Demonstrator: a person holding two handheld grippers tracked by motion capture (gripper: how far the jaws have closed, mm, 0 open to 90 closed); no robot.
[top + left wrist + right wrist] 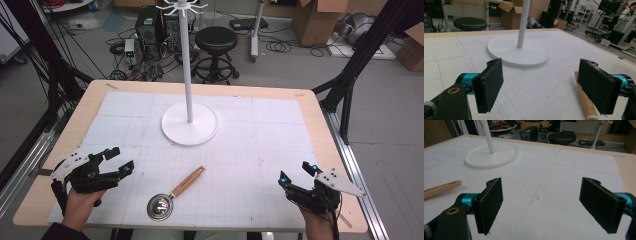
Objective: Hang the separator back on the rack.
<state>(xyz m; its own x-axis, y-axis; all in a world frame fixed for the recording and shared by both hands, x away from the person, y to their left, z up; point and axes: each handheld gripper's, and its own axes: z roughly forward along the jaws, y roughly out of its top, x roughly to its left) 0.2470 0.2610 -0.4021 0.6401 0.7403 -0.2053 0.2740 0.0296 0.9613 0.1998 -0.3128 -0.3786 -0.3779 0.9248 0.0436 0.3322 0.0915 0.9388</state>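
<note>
A metal scoop with a wooden handle [176, 193] lies on the white mat near the front edge, bowl toward me; its handle [585, 102] shows at the lower right of the left gripper view, and its handle end [441, 188] at the left of the right gripper view. A white stand with a round base [189, 124] and a tall pole rises mid-table [517, 50] [492, 156]. My left gripper [118, 160] hovers open at the front left, left of the scoop. My right gripper [297, 172] is open at the front right. Both hold nothing.
The white gridded mat [260, 135] covers a wooden table [315, 115]. Behind the table stand a black stool [216, 42], computer boxes, cables and cardboard boxes [315, 20] on the floor. Black frame posts flank both sides.
</note>
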